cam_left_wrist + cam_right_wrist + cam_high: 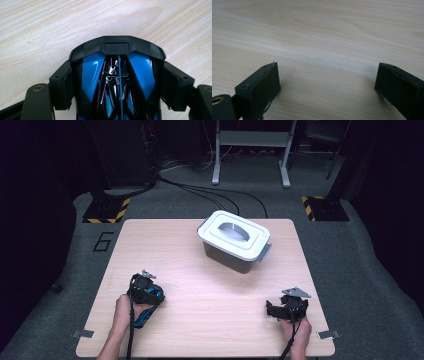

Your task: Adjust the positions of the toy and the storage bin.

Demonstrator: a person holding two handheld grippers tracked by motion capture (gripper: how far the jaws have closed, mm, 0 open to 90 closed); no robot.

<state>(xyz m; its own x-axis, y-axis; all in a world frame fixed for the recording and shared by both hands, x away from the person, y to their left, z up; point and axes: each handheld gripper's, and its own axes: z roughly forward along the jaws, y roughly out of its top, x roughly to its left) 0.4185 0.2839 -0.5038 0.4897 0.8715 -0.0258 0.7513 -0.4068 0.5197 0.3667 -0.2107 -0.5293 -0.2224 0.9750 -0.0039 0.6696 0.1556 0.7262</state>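
- Toy car (117, 85), glossy blue and black, sits clamped between the left gripper (145, 295) pads at the table's (210, 320) near-left.
- Likely light, rigid and slippery; gripping its flanks suits.
- Right gripper (327, 82) rests released, nothing between its jaws.
- Lidded bin (235, 240) stands well apart.

Lab recording bay, dark-curtained.
Wooden table (200, 320) on grey carpet (360, 270); hazard-striped stand bases (106, 211) far left and far right; cables (210, 192) across floor; metal frame legs (250, 150) far; number 6 (102, 241) on floor, left.
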